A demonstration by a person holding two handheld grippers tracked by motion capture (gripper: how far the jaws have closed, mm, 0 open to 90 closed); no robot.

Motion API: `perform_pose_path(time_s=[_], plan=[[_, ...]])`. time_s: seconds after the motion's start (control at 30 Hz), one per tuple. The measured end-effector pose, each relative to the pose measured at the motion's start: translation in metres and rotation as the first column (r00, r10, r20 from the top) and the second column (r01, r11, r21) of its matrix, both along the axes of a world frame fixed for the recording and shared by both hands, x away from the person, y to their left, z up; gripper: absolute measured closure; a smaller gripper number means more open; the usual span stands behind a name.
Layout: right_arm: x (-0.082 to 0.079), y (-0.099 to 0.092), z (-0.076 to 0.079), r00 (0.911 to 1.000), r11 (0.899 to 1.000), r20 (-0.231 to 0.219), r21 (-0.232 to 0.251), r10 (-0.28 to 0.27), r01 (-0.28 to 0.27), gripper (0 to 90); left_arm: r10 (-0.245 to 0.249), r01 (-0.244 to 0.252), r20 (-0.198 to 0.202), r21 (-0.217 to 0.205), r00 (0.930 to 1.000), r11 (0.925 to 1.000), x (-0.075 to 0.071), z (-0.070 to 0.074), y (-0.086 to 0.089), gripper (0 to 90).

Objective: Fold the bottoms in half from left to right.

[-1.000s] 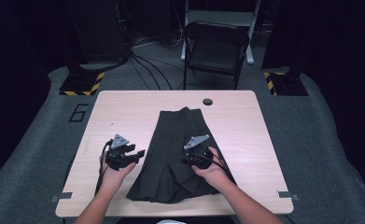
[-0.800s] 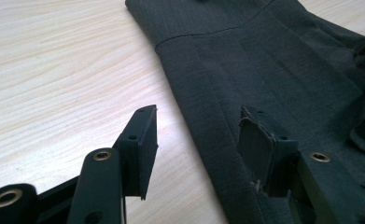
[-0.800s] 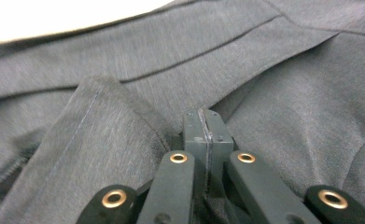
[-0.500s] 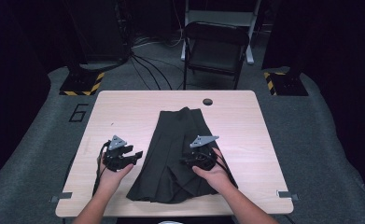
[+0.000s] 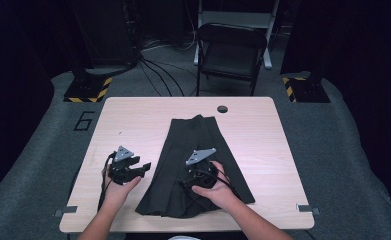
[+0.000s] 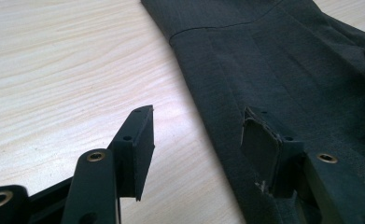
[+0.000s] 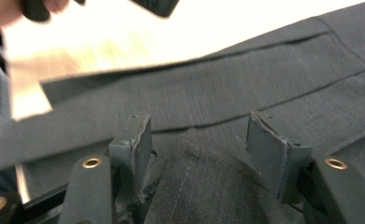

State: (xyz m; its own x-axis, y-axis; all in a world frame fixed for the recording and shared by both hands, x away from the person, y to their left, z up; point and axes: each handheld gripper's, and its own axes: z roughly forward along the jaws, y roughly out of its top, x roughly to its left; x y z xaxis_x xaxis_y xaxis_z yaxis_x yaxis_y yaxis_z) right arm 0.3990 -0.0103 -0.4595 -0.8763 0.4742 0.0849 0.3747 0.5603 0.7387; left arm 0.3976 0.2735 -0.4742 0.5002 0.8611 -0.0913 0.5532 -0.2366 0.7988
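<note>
Over the dark pleated skirt (image 5: 193, 165) the right claw (image 7: 199, 140) has just been opening, nothing gripped, while the left claw (image 6: 196, 140) gapes empty astride the skirt's edge.

Bare table (image 5: 133, 120) around dark skirt (image 5: 193, 150)

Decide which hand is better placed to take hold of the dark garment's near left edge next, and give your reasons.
Left. The left tool stands open astride the dark garment's edge on the table. The right tool, its jaws just opened, sits over the garment's middle, farther from that edge.
</note>
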Motion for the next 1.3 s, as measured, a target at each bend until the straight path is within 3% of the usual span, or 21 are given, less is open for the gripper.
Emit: perform_pose_path(time_s=[0.03,0.1,0.17,0.33,0.53,0.73,0.87,1.0,1.03,1.17,1.3], plan=[[0.000,0.002,-0.001,0.9999,1.000,0.013,-0.017,0.002,-0.002,43.4,0.010,-0.010,0.004,-0.008,0.9999,0.9999,0.000,-0.001,-0.001,44.1],[-0.004,0.003,-0.001,0.9993,0.999,0.037,-0.050,-0.001,0.003,61.5,0.004,-0.004,-0.002,-0.010,1.0000,0.9999,0.001,0.000,0.001,44.0],[-0.005,-0.001,0.002,0.9987,0.999,0.050,-0.048,-0.012,0.014,73.4,0.005,-0.005,-0.002,-0.016,1.0000,0.9999,0.002,0.000,0.001,44.0],[-0.010,-0.021,0.012,0.9975,0.999,0.049,-0.005,-0.051,0.052,83.4,0.008,-0.008,-0.003,-0.014,1.0000,0.9999,0.003,-0.001,0.000,43.9],[-0.018,-0.054,0.020,0.9935,0.993,0.056,0.064,-0.099,0.095,85.8,0.013,-0.013,0.007,-0.022,0.9999,0.9997,0.002,0.001,0.000,43.9],[-0.032,-0.099,0.030,0.9855,0.980,0.062,0.135,-0.158,0.148,86.1,0.014,-0.014,0.000,-0.048,0.9999,0.9987,0.004,0.003,0.002,43.8],[-0.043,-0.131,0.037,0.9728,0.966,0.067,0.152,-0.222,0.210,86.2,0.003,-0.003,-0.001,-0.049,1.0000,0.9988,0.006,0.004,-0.001,43.9],[-0.057,-0.163,0.038,0.9598,0.948,0.042,0.171,-0.278,0.267,86.0,-0.010,0.010,-0.001,-0.044,0.9999,0.9990,0.008,0.003,-0.005,43.8],[-0.062,-0.170,0.036,0.9603,0.949,0.039,0.170,-0.276,0.266,85.7,-0.009,0.008,-0.003,-0.042,1.0000,0.9991,0.008,0.003,-0.007,43.8],[-0.078,-0.180,0.029,0.9617,0.952,0.025,0.153,-0.273,0.266,82.2,-0.018,0.018,-0.002,-0.037,0.9998,0.9992,0.009,0.002,-0.009,43.8],[-0.088,-0.181,0.030,0.9648,0.950,0.019,0.182,-0.262,0.255,71.5,-0.020,0.020,-0.004,-0.038,0.9998,0.9991,0.009,0.003,-0.010,43.8]])
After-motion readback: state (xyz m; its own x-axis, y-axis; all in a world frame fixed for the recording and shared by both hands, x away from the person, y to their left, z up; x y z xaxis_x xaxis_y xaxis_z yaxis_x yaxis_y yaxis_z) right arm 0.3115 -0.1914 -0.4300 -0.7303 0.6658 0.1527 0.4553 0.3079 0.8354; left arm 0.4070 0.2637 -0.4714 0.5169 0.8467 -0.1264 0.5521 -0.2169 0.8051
